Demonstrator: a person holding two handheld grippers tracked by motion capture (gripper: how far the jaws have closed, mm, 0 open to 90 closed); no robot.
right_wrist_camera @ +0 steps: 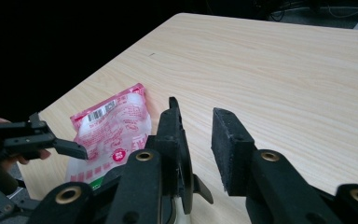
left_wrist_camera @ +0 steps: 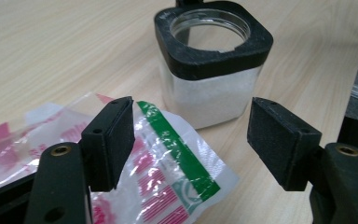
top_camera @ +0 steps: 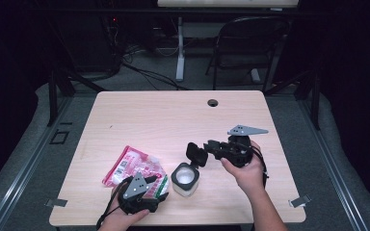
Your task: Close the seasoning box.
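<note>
A clear square jar (top_camera: 185, 179) with a black rim and white powder inside stands near the table's front edge; it also appears as the jar (left_wrist_camera: 212, 70). Its black lid (top_camera: 196, 154) stands upright above the jar's far side. My right gripper (top_camera: 203, 150) reaches in from the right, jaws on either side of the lid (right_wrist_camera: 177, 144). The lid lies against one jaw and a gap shows to the other pad (right_wrist_camera: 228, 149). A pink and white plastic bag (top_camera: 132, 166) lies left of the jar. My left gripper (left_wrist_camera: 191, 135) hovers open over the bag's green-striped corner (left_wrist_camera: 177, 154).
The wooden table (top_camera: 173, 115) has a cable hole (top_camera: 213, 102) at the back middle. A folding chair (top_camera: 248, 43) and a desk leg (top_camera: 179, 48) stand behind it. Metal clips (top_camera: 299, 200) sit at the front corners. The left gripper (right_wrist_camera: 51, 140) lies close to the bag (right_wrist_camera: 116, 126).
</note>
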